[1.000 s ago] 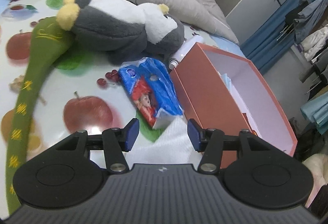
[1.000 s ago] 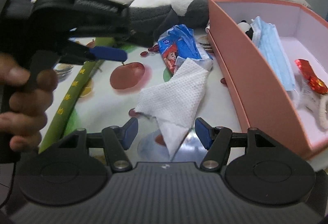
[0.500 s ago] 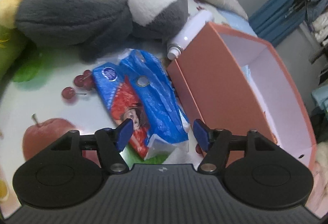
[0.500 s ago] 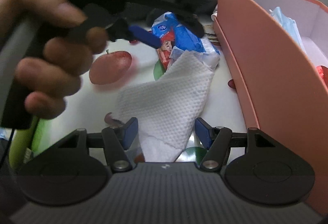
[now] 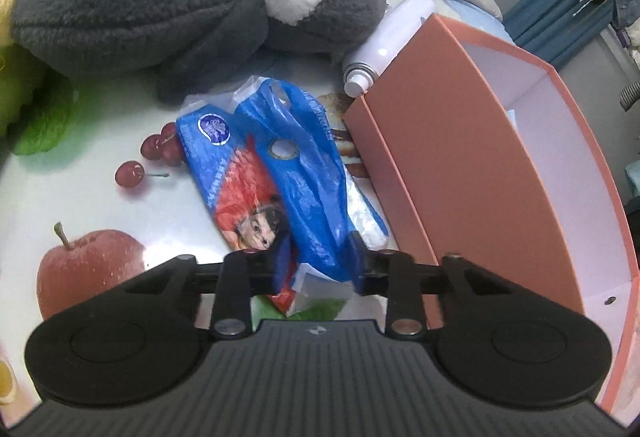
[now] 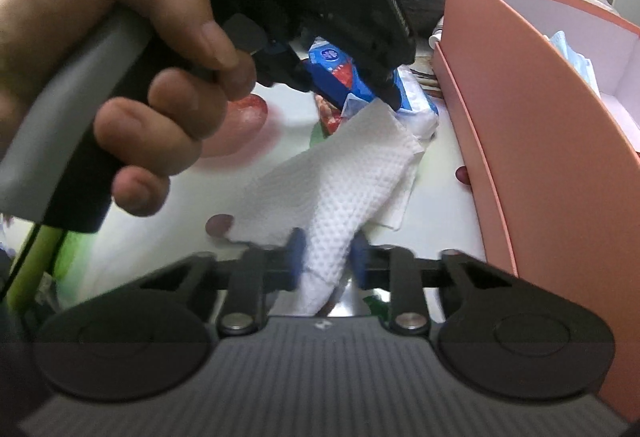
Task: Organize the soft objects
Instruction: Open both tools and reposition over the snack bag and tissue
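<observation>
Now the left gripper (image 5: 318, 261) is closing its jaws on the near end of the blue tissue pack (image 5: 280, 181), and the right gripper (image 6: 326, 263) is closing on the white paper towel (image 6: 340, 189), both lying beside the pink box (image 5: 492, 173), probably to go in it.

No lettering can be read anywhere. The blue tissue pack (image 5: 256, 193) bears a round white-and-blue emblem and blurred script, and the left gripper's (image 5: 316, 263) body carries lettering too blurred to make out.
</observation>
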The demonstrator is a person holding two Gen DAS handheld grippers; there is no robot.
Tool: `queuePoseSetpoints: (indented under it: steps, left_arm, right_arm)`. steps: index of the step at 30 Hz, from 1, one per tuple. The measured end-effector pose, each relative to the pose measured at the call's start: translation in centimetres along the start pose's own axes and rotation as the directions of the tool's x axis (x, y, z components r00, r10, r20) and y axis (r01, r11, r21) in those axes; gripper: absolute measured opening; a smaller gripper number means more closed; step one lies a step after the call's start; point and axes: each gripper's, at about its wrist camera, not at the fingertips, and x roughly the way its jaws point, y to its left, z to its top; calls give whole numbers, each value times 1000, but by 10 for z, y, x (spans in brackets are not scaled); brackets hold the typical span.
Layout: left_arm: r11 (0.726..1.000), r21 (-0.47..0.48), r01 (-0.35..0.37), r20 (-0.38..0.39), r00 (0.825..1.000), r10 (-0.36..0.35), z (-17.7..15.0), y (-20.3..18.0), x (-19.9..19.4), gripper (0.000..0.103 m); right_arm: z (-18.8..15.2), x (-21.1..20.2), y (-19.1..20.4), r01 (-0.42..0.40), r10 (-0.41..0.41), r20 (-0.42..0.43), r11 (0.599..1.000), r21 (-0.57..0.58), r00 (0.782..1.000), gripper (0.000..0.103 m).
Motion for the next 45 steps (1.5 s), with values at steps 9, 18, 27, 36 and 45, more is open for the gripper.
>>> queuePoseSetpoints:
  steps: [9,18,27,36,45]
  left_arm:
    - [1000,-2,-17,59,998,17,-14,7,-31,20]
    - [999,-14,-41,115,992,42,-45,33,-80,20]
    - [998,30,-52,105,993,49,-96,50,-112,20]
    - [998,51,-49,114,993,43,-127,48,-121,21]
    - [999,-33,-25,173,984,30,-139,54,-138,55]
  right_arm:
    - [-5,-19,1,2,-2,30,1000,-5,1000,11]
    - [-17,-41,3,28,-30,55,999,31,998,11]
    - [-30,-41,-2,47,-57,78,991,125,995,11]
    - [-37,-35,-7,44,-54,55,985,168,997,18]
    - [-42,-50,-5,42,-57,98,988,147,994,69]
